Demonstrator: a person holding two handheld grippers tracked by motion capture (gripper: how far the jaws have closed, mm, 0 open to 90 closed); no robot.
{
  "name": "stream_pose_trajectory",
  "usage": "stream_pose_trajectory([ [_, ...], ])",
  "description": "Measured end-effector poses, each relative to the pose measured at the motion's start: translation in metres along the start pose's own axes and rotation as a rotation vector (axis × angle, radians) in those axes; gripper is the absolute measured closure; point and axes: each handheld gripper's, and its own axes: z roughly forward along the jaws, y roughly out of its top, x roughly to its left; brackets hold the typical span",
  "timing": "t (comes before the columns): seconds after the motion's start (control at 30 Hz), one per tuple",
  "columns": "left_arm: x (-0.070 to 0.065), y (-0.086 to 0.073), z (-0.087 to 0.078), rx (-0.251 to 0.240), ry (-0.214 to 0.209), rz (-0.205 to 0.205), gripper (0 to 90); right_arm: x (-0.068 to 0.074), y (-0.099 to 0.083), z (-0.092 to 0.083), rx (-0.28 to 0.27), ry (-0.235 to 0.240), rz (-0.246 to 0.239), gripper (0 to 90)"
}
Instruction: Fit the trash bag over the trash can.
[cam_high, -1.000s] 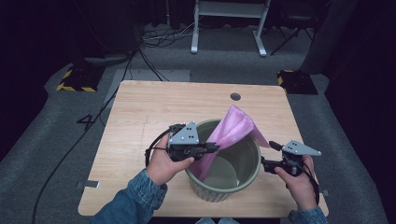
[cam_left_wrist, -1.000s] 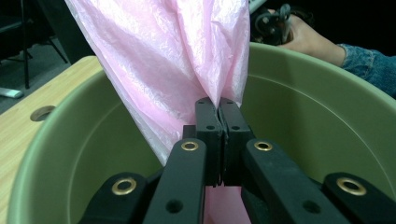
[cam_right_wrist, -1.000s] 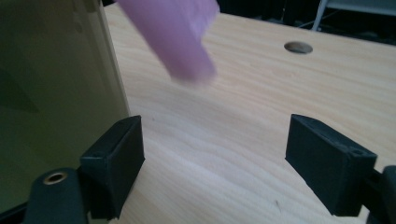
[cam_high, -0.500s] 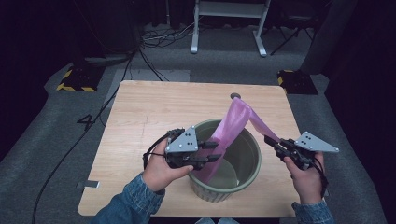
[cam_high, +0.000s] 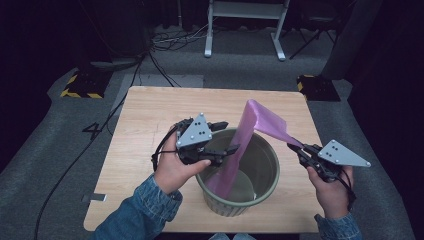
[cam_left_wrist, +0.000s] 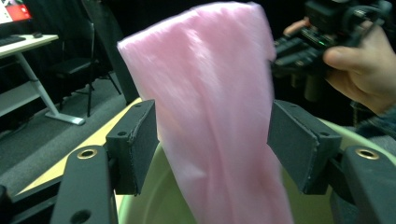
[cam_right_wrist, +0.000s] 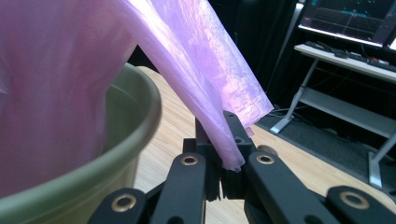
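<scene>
Both my hands are higher than a second ago, and the pink plastic bag (cam_high: 250, 145) is drawn up taller out of the green bucket (cam_high: 265, 165), its top fold now peaking over the far rim. My right gripper (cam_high: 300, 149), which stood wide apart off to the side back then, has snapped together and now clamps one corner of the bag; in the right gripper view the twisted edge of the film (cam_right_wrist: 219, 140) runs straight down between my two black jaws, which meet on it with no gap. My left gripper (cam_high: 227, 137), pinched on the bag a second ago, has just been opening; in the left gripper view its pads (cam_left_wrist: 135, 144) stand well apart with the bag (cam_left_wrist: 215, 116) hanging between them, close to the left pad but pressed by neither.

Of writing, I can read only a large "4" (cam_high: 94, 131) marked on the grey floor just left of the wooden table (cam_high: 145, 120). A screen glows at the top right of the right gripper view, too blurred to read.

From my right jaws the bag stretches up and across to its peak, then drops steeply into the bucket, its lower end lying against the inside wall on my left. My left gripper sits over the bucket's near-left rim, my right just beyond its right rim above the table.
</scene>
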Motion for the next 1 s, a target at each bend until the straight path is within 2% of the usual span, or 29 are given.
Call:
stream_pose_trajectory([
  [0.07, 0.000, 0.002, 0.007, -0.001, -0.004, -0.014, 32.3, 0.005, 0.002, 0.000, -0.005, 0.015, -0.010, 88.4],
  [0.17, -0.006, 0.005, 0.018, 0.020, 0.021, -0.003, 32.4, 0.012, 0.006, 0.000, -0.003, 0.028, -0.033, 88.4],
  [0.2, -0.007, 0.006, 0.019, 0.027, 0.027, -0.003, 33.8, 0.013, 0.007, 0.000, -0.005, 0.035, -0.037, 88.4],
  [0.27, -0.008, 0.006, 0.022, 0.032, 0.019, -0.018, 43.7, 0.016, 0.010, 0.000, -0.006, 0.049, -0.036, 88.4],
  [0.3, -0.008, 0.006, 0.022, 0.031, 0.013, -0.025, 45.4, 0.017, 0.011, -0.001, -0.006, 0.049, -0.036, 88.4],
  [0.37, -0.008, 0.006, 0.022, 0.028, 0.009, -0.038, 44.1, 0.017, 0.011, -0.001, -0.004, 0.048, -0.038, 88.4],
  [0.4, -0.013, 0.007, 0.020, 0.015, -0.003, -0.043, 39.1, 0.017, 0.013, -0.001, 0.001, 0.032, -0.039, 88.5],
  [0.53, -0.022, 0.010, 0.017, 0.016, 0.007, -0.029, 25.3, 0.018, 0.015, -0.002, 0.014, 0.009, -0.050, 88.5],
  [0.57, -0.024, 0.011, 0.017, 0.019, 0.011, -0.024, 25.3, 0.019, 0.015, -0.001, 0.019, -0.001, -0.060, 88.5],
  [0.63, -0.027, 0.014, 0.020, 0.040, 0.046, 0.001, 21.8, 0.024, 0.019, 0.000, 0.026, -0.013, -0.081, 88.2],
  [0.7, -0.027, 0.014, 0.021, 0.044, 0.057, 0.000, 22.2, 0.028, 0.022, 0.001, 0.024, -0.013, -0.100, 88.0],
  [0.73, -0.025, 0.015, 0.021, 0.043, 0.064, -0.015, 23.5, 0.030, 0.023, 0.001, 0.023, -0.013, -0.108, 88.0],
  [0.77, -0.020, 0.015, 0.021, 0.045, 0.084, -0.039, 28.4, 0.032, 0.024, 0.000, 0.022, -0.011, -0.112, 88.0],
  [0.83, -0.016, 0.013, 0.018, 0.050, 0.097, -0.026, 53.8, 0.033, 0.026, -0.001, 0.016, -0.004, -0.116, 88.0],
  [0.9, -0.015, 0.012, 0.016, 0.059, 0.090, -0.021, 73.6, 0.032, 0.026, -0.002, 0.014, -0.002, -0.113, 88.1],
  [0.93, -0.015, 0.009, 0.013, 0.095, 0.069, -0.012, 80.3, 0.029, 0.026, -0.004, 0.008, -0.001, -0.100, 88.4],
  [0.97, -0.015, 0.009, 0.013, 0.095, 0.069, -0.012, 85.2, 0.029, 0.026, -0.004, 0.008, -0.001, -0.100, 88.4],
  [1.0, -0.015, 0.007, 0.013, 0.120, 0.059, -0.005, 85.2, 0.027, 0.026, -0.005, 0.005, -0.001, -0.094, 88.5],
])
